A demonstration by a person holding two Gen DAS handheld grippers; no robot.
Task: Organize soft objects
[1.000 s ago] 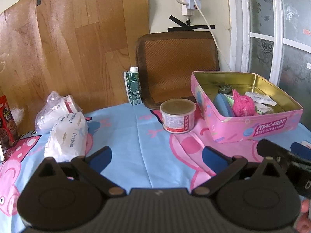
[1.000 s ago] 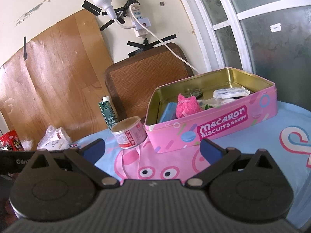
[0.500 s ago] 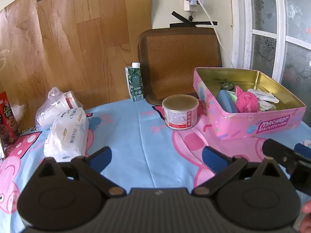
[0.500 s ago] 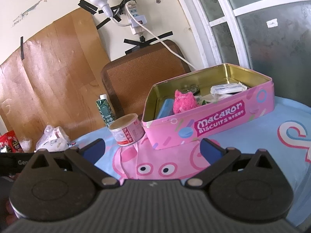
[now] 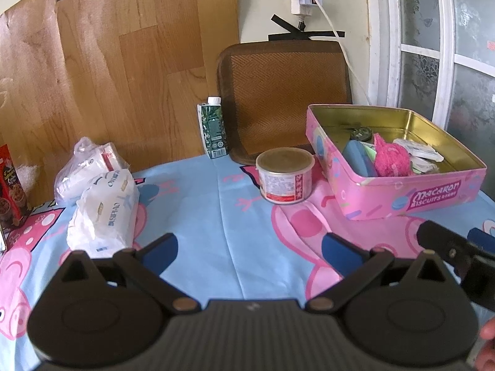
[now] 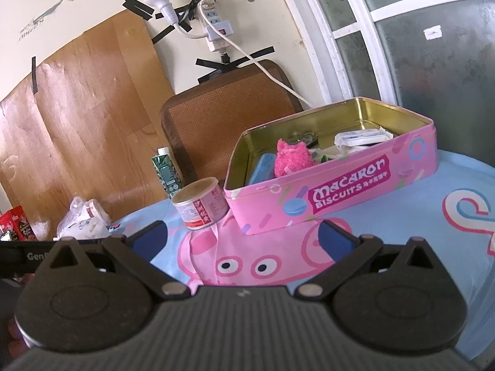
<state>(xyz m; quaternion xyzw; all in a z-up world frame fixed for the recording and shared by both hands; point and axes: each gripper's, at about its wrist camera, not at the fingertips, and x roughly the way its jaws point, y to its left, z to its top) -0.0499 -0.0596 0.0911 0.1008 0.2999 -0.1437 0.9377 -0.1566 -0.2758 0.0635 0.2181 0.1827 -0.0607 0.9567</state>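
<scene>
A pink Macaron biscuit tin (image 5: pixel 411 198) (image 6: pixel 337 191) stands open on the right of the table. Inside it lie a fluffy pink toy (image 5: pixel 391 159) (image 6: pixel 290 159), a blue pad (image 5: pixel 359 159) (image 6: pixel 263 167) and white packets (image 5: pixel 417 151) (image 6: pixel 362 137). Two white tissue packs (image 5: pixel 105 207) (image 6: pixel 83 222) lie at the left. My left gripper (image 5: pixel 249 252) is open and empty above the cloth, between the packs and the tin. My right gripper (image 6: pixel 244 236) is open and empty in front of the tin; it also shows at the left wrist view's right edge (image 5: pixel 458 247).
A round can (image 5: pixel 284 174) (image 6: pixel 201 207) stands just left of the tin. A green drink carton (image 5: pixel 213 130) (image 6: pixel 165 170) and a brown woven chair back (image 5: pixel 284 99) are behind. A red snack box (image 5: pixel 10 185) sits at the far left. A person's fingers (image 5: pixel 487 340) show at the lower right.
Both grippers have drawn back slightly from the tin and stayed open. The objects on the table have not moved.
</scene>
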